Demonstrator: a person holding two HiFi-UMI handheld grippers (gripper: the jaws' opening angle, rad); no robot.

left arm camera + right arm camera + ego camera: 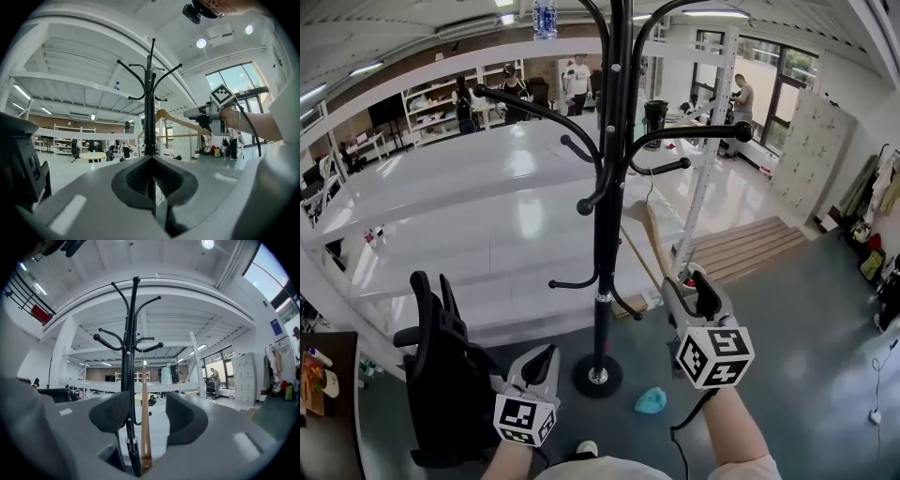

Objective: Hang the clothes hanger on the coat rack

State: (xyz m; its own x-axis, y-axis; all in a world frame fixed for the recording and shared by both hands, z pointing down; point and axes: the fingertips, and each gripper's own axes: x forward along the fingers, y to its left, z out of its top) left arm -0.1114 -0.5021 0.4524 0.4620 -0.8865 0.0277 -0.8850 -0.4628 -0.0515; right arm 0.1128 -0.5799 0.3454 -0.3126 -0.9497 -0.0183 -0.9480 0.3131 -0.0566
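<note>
The black coat rack [607, 187] stands just ahead of me on its round base [597, 375]. A wooden hanger [652, 234] sits right of the pole, its wire hook reaching up to a lower rack arm [661, 169]; I cannot tell whether it rests there. My right gripper [689, 281] is at the hanger's lower end. In the right gripper view the hanger [144, 427] runs edge-on between the jaws of that gripper [147, 413], with a gap on each side, so it is open. My left gripper [536, 361] hangs low left of the base, shut and holding nothing [151, 176].
A black office chair [441, 375] stands close at the left. A turquoise object [652, 401] lies on the floor near the base. White shelving [487, 216] rises behind the rack, with a wooden platform [750, 246] to its right. People stand far back.
</note>
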